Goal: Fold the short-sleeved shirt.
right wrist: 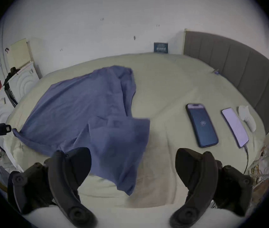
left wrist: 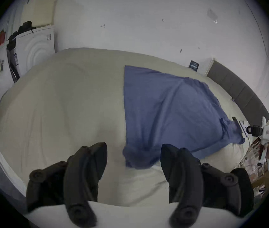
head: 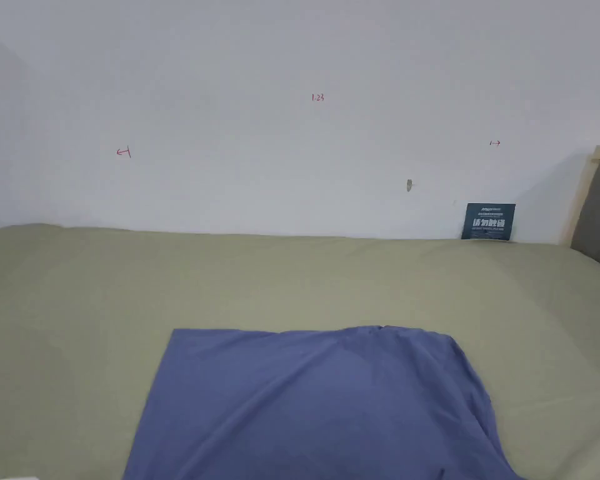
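Observation:
A blue short-sleeved shirt [head: 317,406] lies spread and a little rumpled on the pale green bed sheet [head: 74,325]. In the left gripper view my left gripper [left wrist: 133,151] stands open just in front of the shirt [left wrist: 168,109], its near left corner bunched between the jaw tips, untouched. In the right gripper view my right gripper [right wrist: 133,156] is open over the shirt's [right wrist: 84,103] near right sleeve, which lies between the spread jaws, unpressed. The right gripper [left wrist: 252,130] also shows far right in the left gripper view, a hand holding it.
Two phones [right wrist: 202,124] [right wrist: 235,127] and a white object [right wrist: 247,119] lie on the bed to the right of the shirt. A grey padded headboard [right wrist: 239,63] runs along the right. A dark card [head: 488,221] leans on the wall. White boxes [left wrist: 35,50] stand left.

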Demonstrator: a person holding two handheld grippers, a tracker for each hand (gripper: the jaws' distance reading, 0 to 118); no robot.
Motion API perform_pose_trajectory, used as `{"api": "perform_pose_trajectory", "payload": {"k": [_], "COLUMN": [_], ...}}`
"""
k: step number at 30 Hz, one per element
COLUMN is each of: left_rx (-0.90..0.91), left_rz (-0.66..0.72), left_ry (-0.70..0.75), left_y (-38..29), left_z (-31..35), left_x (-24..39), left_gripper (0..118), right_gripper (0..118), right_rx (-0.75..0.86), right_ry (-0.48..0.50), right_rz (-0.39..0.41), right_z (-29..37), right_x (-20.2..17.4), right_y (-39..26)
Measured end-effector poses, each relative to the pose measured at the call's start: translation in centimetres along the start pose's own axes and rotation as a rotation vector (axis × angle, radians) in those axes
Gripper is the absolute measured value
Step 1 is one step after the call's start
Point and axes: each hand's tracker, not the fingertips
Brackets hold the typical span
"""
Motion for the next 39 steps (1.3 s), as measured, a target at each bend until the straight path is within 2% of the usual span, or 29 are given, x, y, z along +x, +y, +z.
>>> {"api": "perform_pose_trajectory", "payload": {"k": [3,6,7,8,9,10,12,13,15,18,19,21,22,23,25,28,31,32,33,35,36,38,39], "left_rx": [0.047,0.071,0.070,0.074,0.081,0.077,0.026,0.028,0.017,-0.030,-0.060,-0.091,-0.093,-0.092,-0.078,-0.074,-0.116,-0.144,-0.149,-0.148,-0.145,-0.148,-0.150], "left_rz": [0.033,0.089,0.106,0.126,0.136,0.135,0.083,0.042,0.029,0.055,0.054,0.035,0.025,0.017,0.009,0.021,0.014,-0.003,-0.014,-0.008,0.006,0.057,0.059], "left_ry": [-0.026,-0.042,-0.064,-0.090,-0.131,-0.159,-0.119,-0.057,-0.081,-0.036,-0.012,0.002,-0.002,-0.002,0.003,-0.043,-0.061,-0.050,-0.027,-0.023,-0.018,-0.040,-0.067], "left_y": [1.1,1.8,1.9,1.7,1.4,1.2,0.8,0.5,0.1,-0.9,-1.0,-1.4,-1.5,-1.4,-1.4,-1.0,-0.8,-0.7,-0.7,-0.4,-0.4,-0.7,-0.9], "left_z": [1.7,2.5,2.5,2.5,2.5,2.4,1.8,1.8,1.7,0.9,0.5,-0.3,-0.5,-0.7,-1.0,-2.3,-4.3,-5.0,-5.6,-6.3,-6.4,-6.4,-6.4], "left_x": [1.4,3.1,3.7,4.1,4.4,4.6,5.4,5.6,5.5,5.2,5.2,5.2,5.1,5.1,4.8,4.0,3.8,3.7,3.8,3.7,3.7,3.6,3.7], "left_gripper": [76,76,73,64,45,4,0,0,0,0,0,1,10,30,97,107,106,102,91,28,8,8,8], "right_gripper": [105,103,90,67,29,0,0,0,0,0,0,0,0,0,0,0,0,0,0,0,0,4,16], "right_rx": [0.012,0.023,0.010,-0.002,-0.013,-0.019,-0.021,-0.023,-0.059,-0.017,-0.032,-0.059,-0.070,-0.078,-0.078,-0.083,-0.117,-0.117,-0.112,-0.110,-0.114,-0.115,-0.115], "right_ry": [-0.015,-0.024,-0.021,-0.013,0.002,0.004,-0.029,-0.009,0.053,-0.006,-0.006,0.037,0.059,0.061,0.055,0.055,0.110,0.109,0.093,0.059,0.048,0.044,0.056], "right_rz": [0.003,-0.029,-0.047,-0.054,-0.053,-0.044,-0.020,-0.030,-0.044,0.053,0.061,0.023,-0.007,-0.019,-0.014,-0.021,-0.129,-0.152,-0.140,-0.120,-0.111,-0.103,-0.102], "right_z": [1.4,2.3,2.5,2.6,2.5,2.1,1.8,1.8,1.6,1.5,1.3,1.0,0.9,0.9,0.9,0.8,0.4,0.3,0.3,0.4,0.3,-0.1,-0.5], "right_x": [-1.2,-2.8,-3.3,-3.7,-4.2,-4.6,-5.4,-5.5,-5.8,-6.4,-6.5,-6.2,-6.1,-6.0,-5.8,-5.2,-3.9,-3.6,-3.5,-3.1,-2.9,-2.2,-1.8], "right_y": [0.7,1.2,1.2,1.1,0.9,0.5,-0.4,-0.7,-0.7,-1.0,-1.1,-1.2,-1.4,-1.4,-1.4,-1.6,-1.7,-1.6,-1.6,-1.6,-1.4,-1.1,-1.0]}}
